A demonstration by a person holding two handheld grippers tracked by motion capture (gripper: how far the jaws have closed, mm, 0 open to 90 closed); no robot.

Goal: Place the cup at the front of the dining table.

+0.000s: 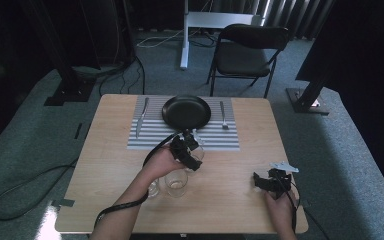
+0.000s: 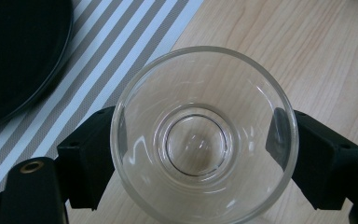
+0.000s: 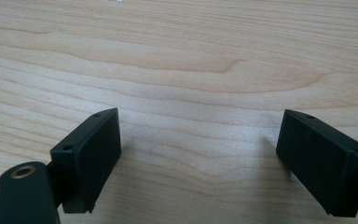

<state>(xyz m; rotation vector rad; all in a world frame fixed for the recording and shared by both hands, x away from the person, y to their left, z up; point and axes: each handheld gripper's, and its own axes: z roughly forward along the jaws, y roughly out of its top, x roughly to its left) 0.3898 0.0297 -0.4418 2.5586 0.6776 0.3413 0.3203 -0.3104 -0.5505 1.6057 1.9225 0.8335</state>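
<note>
Between left tongs (image 2: 193,158): glass (image 2: 204,135), clamped, probably lifted off table; right tongs (image 3: 200,158) wide.

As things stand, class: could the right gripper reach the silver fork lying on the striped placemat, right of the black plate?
Probably yes. The right gripper is open and holds nothing, and bare wooden table lies between it and the silver fork. The left gripper, shut on a clear glass, is off to the side.

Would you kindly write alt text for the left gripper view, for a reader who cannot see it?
Seen from above, a clear empty drinking glass is clamped between the left gripper's two black jaws over a light wooden table. At upper left lie a grey-and-white striped placemat and the rim of a black plate.
</note>
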